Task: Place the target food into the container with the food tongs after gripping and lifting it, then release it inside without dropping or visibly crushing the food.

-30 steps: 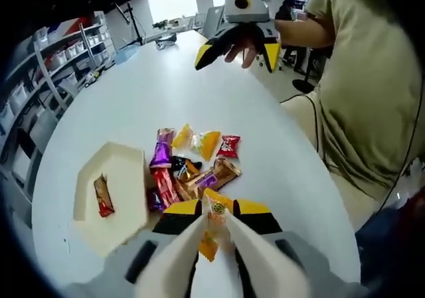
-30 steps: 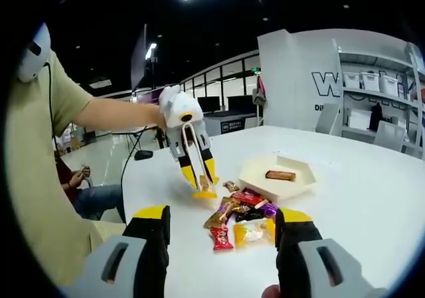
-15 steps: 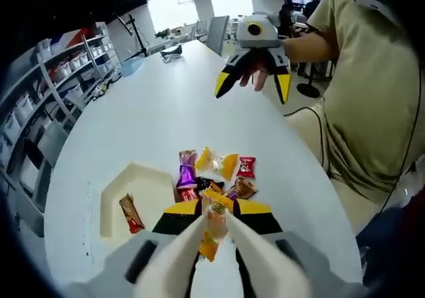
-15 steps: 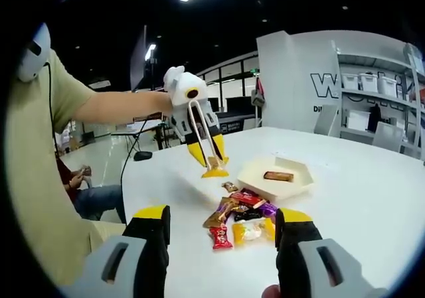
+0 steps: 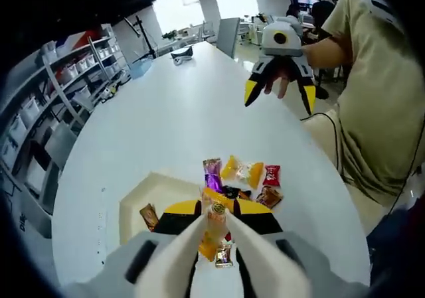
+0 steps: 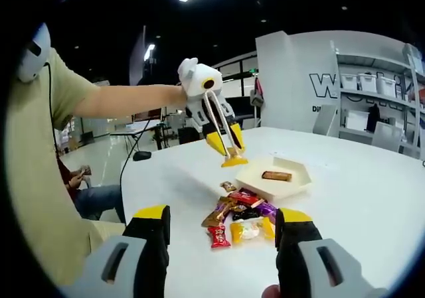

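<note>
Container [image 6: 302, 176] interior looks mostly open beside one bar [image 6: 276, 176].

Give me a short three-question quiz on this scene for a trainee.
1. True or false: the right tool is shut on a sweet.
2. What lies in the white angular tray? A) one brown wrapped bar B) a red sweet C) a spoon
3. Which tool holds the white food tongs that grip the orange wrapped sweet?
Key: 1 false, it is open and holds nothing; 2 A; 3 the left tool.
</note>
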